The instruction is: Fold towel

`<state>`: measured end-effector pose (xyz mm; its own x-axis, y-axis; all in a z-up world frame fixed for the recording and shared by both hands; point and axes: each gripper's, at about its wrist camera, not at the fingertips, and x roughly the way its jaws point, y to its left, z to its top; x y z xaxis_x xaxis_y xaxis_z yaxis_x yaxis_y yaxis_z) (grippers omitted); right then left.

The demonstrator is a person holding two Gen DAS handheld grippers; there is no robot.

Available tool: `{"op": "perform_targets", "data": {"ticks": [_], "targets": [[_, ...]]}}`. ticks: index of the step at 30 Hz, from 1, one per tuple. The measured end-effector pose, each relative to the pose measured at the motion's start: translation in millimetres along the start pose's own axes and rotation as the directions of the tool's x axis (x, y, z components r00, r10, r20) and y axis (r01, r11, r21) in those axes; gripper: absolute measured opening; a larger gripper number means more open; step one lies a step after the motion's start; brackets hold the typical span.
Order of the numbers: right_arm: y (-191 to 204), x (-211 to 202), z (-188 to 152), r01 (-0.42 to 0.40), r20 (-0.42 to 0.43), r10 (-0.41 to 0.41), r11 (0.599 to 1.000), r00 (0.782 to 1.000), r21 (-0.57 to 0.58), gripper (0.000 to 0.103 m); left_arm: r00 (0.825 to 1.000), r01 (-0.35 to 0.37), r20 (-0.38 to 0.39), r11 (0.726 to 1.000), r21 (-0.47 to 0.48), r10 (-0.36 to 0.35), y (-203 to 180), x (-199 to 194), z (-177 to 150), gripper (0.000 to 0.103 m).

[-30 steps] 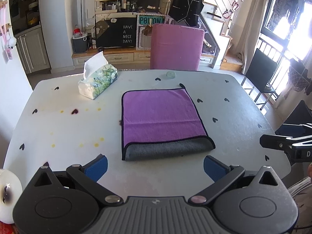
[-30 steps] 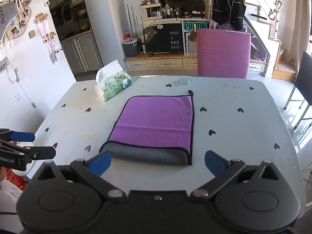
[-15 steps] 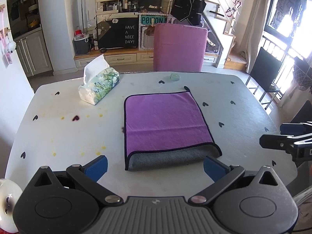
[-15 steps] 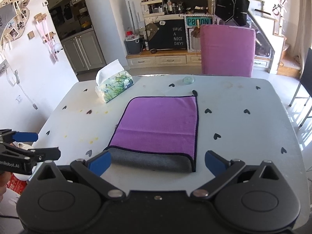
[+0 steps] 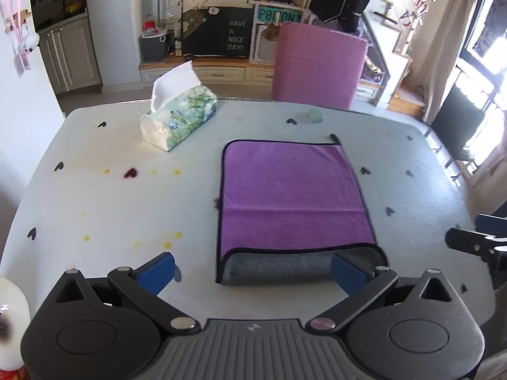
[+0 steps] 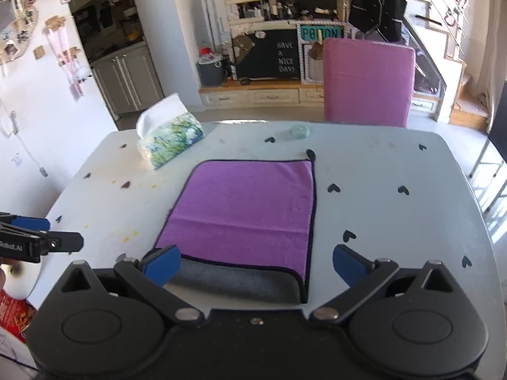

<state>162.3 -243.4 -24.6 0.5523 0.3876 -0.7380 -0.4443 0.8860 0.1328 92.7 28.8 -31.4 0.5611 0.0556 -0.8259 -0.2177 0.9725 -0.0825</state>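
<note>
A purple towel (image 5: 291, 193) with a grey underside lies folded flat on the white table (image 5: 111, 196); its grey lower layer (image 5: 279, 267) shows along the near edge. It also shows in the right wrist view (image 6: 247, 212). My left gripper (image 5: 252, 269) is open and empty, just before the towel's near edge, its right fingertip over the near right corner. My right gripper (image 6: 255, 264) is open and empty, its left fingertip over the towel's near left corner. Each gripper shows at the edge of the other's view.
A tissue pack (image 5: 177, 117) stands at the table's far left. A small clear disc (image 5: 314, 114) lies near the far edge. A pink chair (image 5: 317, 69) stands behind the table. A white roll (image 5: 9, 316) sits at the near left edge.
Both grippers have moved forward toward the towel's near edge and stayed open. The towel has not moved.
</note>
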Motion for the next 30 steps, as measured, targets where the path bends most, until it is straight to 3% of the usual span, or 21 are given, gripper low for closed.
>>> {"op": "perform_targets", "data": {"ticks": [15,18,23,30], "targets": [[-29,71,1,0.000,-0.118,0.009,0.998,0.993,0.070,0.103,0.993,-0.036,-0.109,0.999,0.032,0.039,8,72,11,0.103],[-36,86,0,-0.027,-0.166,0.048,0.992,0.985,0.122,0.103,0.990,-0.037,-0.137,0.999,0.032,0.041,10,88,11,0.103],[-45,109,-3,0.027,-0.221,0.004,0.990,0.975,0.138,0.103,0.984,-0.039,-0.170,0.998,0.039,0.045,12,112,11,0.103],[-57,141,-13,0.014,-0.283,0.037,0.984,0.958,0.175,0.102,0.975,-0.023,-0.220,1.000,0.014,0.026,19,140,11,0.103]]}}
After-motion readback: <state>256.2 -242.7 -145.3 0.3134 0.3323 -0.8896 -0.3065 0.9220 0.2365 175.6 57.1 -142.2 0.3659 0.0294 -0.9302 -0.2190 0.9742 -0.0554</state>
